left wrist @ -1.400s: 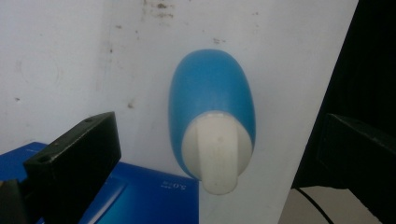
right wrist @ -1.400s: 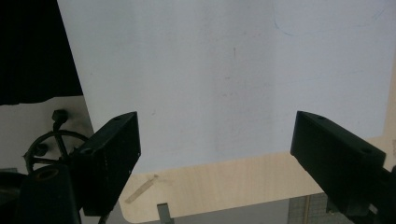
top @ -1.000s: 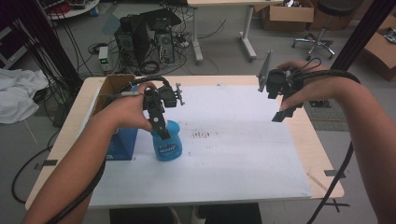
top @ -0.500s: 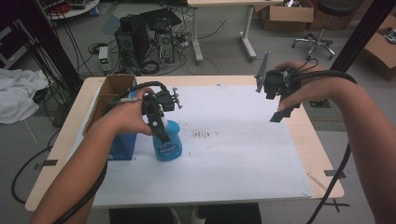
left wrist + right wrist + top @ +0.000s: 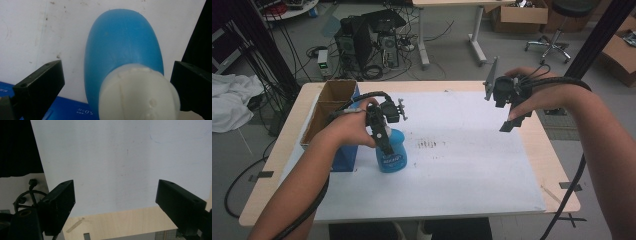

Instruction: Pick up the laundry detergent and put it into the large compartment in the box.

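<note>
1. Light wooden table (image 5: 557, 165), top mostly covered by a white paper sheet (image 5: 462, 170) with dark smudge marks near its middle.
2. Small blue plastic bottle with a white cap (image 5: 391, 155) stands upright on the white sheet, left of centre, just beside a blue box (image 5: 343, 159) on its left.
3. Open brown cardboard box (image 5: 329, 102) sits at the table's far-left corner, behind the blue box.
4. Left gripper (image 5: 382, 136): held over the bottle, pointing down. High view puts its black jaws at the bottle's top.
5. Left gripper view: jaws spread apart, one each side of the white cap (image 5: 138, 92). A visible gap on the left jaw side; right jaw sits close to the cap, contact there unclear. Not clamped.
6. Same view: blue bottle body (image 5: 122, 42) runs away from the camera over the white sheet; blue box edge with small white print at the bottom.
7. Right gripper (image 5: 512, 117): held up over the table's far-right part, well apart from the bottle, cable trailing back along the forearm.
8. Right gripper view: jaws wide apart, nothing between them; white sheet (image 5: 120, 165) and the wooden table edge (image 5: 120, 220) behind.
</note>
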Available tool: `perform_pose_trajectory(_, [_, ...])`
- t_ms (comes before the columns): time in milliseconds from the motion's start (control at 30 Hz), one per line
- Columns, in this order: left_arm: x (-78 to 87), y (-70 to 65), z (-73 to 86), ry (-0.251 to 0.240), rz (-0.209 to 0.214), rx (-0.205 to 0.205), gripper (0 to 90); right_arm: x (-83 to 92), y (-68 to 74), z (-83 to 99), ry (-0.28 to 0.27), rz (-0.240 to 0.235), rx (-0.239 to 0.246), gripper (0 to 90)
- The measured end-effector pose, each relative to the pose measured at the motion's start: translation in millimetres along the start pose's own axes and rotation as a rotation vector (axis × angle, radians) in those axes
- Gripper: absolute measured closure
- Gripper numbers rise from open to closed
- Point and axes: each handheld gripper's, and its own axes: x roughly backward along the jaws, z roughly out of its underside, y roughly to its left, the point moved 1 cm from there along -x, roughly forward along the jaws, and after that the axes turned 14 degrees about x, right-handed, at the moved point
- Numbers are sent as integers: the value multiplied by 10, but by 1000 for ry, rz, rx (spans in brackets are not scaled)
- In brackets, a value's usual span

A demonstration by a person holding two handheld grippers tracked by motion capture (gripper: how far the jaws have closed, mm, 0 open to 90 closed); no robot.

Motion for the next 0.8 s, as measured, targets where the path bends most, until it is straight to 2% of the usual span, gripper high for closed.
perform_pose_trajectory(400, [-66,-5,-38,27,-9,-8,6,-31,-23,-27,5,-3,1,160])
perform_pose_trajectory(800, [-66,-30,-78,40,-49,-34,65,-58,-39,-42,3,-8,2,160])
